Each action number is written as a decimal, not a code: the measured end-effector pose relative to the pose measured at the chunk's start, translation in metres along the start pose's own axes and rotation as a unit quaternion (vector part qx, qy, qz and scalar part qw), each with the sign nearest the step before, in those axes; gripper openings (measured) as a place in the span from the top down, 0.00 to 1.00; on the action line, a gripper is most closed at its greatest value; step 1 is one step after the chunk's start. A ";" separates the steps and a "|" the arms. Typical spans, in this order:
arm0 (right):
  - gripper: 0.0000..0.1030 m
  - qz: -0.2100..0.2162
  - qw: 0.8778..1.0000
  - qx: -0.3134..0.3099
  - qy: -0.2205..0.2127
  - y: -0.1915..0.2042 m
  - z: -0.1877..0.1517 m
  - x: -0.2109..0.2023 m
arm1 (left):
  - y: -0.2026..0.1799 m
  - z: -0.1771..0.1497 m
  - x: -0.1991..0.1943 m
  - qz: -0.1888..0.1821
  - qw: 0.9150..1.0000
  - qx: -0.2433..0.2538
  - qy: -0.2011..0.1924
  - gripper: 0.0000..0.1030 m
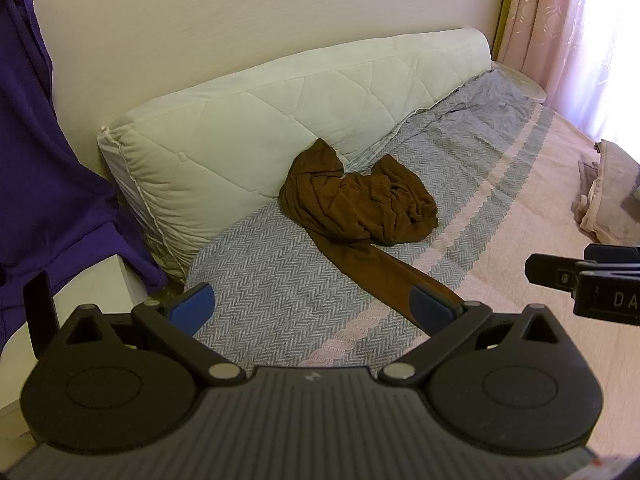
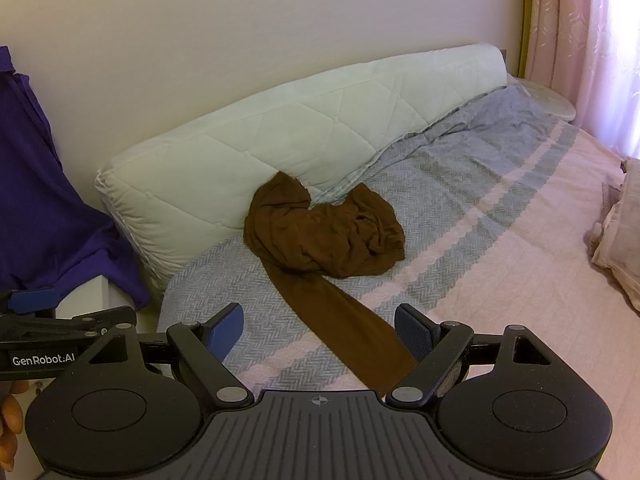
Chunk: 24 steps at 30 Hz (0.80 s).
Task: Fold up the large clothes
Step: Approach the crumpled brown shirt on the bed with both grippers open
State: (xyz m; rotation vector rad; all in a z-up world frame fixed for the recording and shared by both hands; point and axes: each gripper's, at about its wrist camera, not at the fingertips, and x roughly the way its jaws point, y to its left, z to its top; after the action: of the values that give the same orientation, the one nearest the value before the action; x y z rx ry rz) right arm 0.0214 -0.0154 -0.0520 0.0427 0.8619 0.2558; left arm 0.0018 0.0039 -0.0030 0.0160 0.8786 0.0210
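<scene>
A brown garment (image 1: 360, 208) (image 2: 324, 236) lies crumpled on the bed against the white quilted bolster, with one long strip of it trailing toward me. My left gripper (image 1: 310, 306) hovers open above the bed's near edge, and the strip's end runs past its right finger. My right gripper (image 2: 320, 330) is open too, with the brown strip passing under the gap near its right finger. Neither gripper touches the cloth. The right gripper's body shows at the right edge of the left wrist view, and the left gripper's at the left of the right wrist view.
The bed cover (image 1: 500, 216) (image 2: 500, 232) is grey herringbone and pink. A white quilted bolster (image 1: 260, 112) (image 2: 260, 140) leans on the wall. Purple cloth (image 1: 44, 168) (image 2: 44, 200) hangs at left over a white surface. Folded pale fabric (image 1: 608, 196) (image 2: 620, 236) lies at right. Pink curtains (image 1: 580, 28) cover the window.
</scene>
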 end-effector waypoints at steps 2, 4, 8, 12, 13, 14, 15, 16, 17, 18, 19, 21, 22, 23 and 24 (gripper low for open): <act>0.22 0.000 1.000 0.000 0.000 0.000 0.000 0.001 | 0.000 0.000 0.000 0.000 1.000 0.001 0.000 0.01; 0.22 0.001 1.000 0.001 0.001 0.000 0.000 0.001 | -0.001 -0.001 0.002 0.000 1.000 0.002 0.001 0.01; 0.22 0.002 1.000 0.001 0.002 -0.001 0.001 0.003 | 0.000 0.000 0.003 -0.002 1.000 0.001 0.003 0.01; 0.22 0.003 1.000 0.002 0.003 -0.002 0.000 0.003 | -0.001 -0.001 0.004 -0.002 1.000 0.000 0.002 0.01; 0.22 0.003 1.000 0.002 0.003 -0.002 0.000 0.003 | -0.001 -0.002 0.005 -0.001 1.000 -0.001 0.003 0.01; 0.22 0.003 1.000 0.002 0.003 -0.002 0.000 0.003 | -0.001 -0.002 0.005 -0.001 1.000 -0.002 0.003 0.01; 0.22 0.003 1.000 0.001 0.003 -0.002 -0.001 0.003 | -0.001 -0.002 0.006 -0.001 1.000 -0.001 0.003 0.01; 0.22 0.003 1.000 0.001 0.003 -0.002 -0.001 0.004 | -0.001 -0.002 0.006 -0.001 1.000 -0.002 0.003 0.01; 0.22 0.003 1.000 0.001 0.003 -0.002 -0.001 0.004 | -0.001 -0.002 0.006 -0.001 1.000 -0.002 0.003 0.01; 0.22 0.004 1.000 0.001 0.004 -0.002 -0.001 0.004 | -0.001 -0.003 0.005 -0.001 1.000 -0.003 0.003 0.01; 0.22 0.004 1.000 0.001 0.004 -0.002 -0.002 0.004 | -0.001 -0.004 0.005 -0.001 1.000 -0.003 0.003 0.01; 0.22 0.004 1.000 0.000 0.005 -0.001 -0.001 0.005 | -0.001 -0.003 0.005 -0.001 1.000 -0.003 0.003 0.01; 0.22 0.004 1.000 0.000 0.005 -0.001 -0.001 0.005 | -0.001 -0.004 0.005 -0.001 1.000 -0.004 0.002 0.01; 0.22 0.005 1.000 0.000 0.005 -0.001 -0.001 0.005 | -0.001 -0.004 0.005 -0.002 1.000 -0.004 0.002 0.01; 0.22 0.004 1.000 0.000 0.005 -0.001 -0.001 0.005 | 0.000 -0.004 0.005 -0.002 1.000 -0.004 0.002 0.01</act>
State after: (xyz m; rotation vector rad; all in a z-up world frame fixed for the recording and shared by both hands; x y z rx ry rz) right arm 0.0240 -0.0149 -0.0564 0.0453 0.8726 0.2645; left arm 0.0014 0.0038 -0.0093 0.0069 0.8828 0.0211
